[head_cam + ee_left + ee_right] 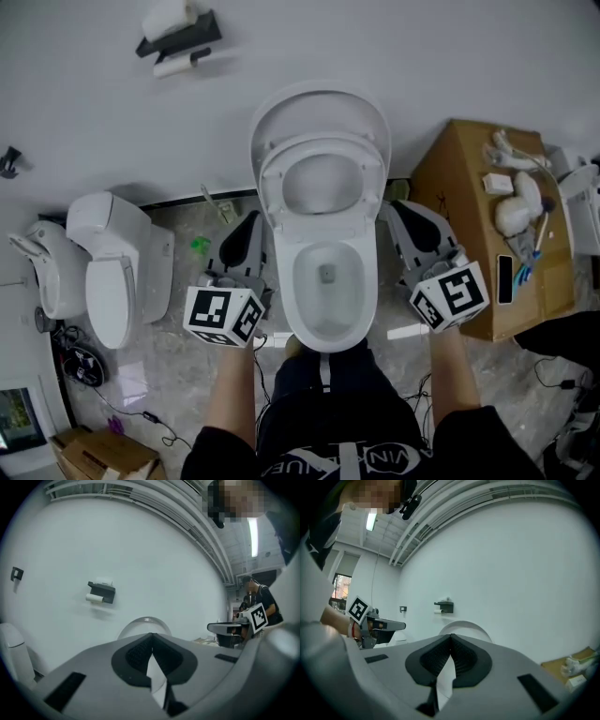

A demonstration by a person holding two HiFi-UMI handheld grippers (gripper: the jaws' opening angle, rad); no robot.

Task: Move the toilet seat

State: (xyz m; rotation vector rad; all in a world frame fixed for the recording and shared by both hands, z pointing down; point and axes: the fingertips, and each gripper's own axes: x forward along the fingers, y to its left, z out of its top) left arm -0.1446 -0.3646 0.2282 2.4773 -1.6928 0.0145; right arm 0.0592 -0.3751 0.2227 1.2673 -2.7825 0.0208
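Plainly, neither tool has hold of anything: the left gripper (246,230) sits just left of the toilet bowl (298,281) and the right gripper (401,214) just right of it. Each has its jaws pressed together at the tips with nothing between them.

The toilet seat (272,178) stands raised behind the bowl, leaning on the upright lid (319,108).

The main risk, as I judge it, is nudging the seat forward with closed tips instead of opening onto its rim. The ring looks smooth and glossy, so it could slide off the pads and drop hard onto the bowl's edge. Pulling carelessly could also bring the lid down with it. The cardboard box (459,178) to the bowl's right crowds that gripper, so a wide swing there may knock it.
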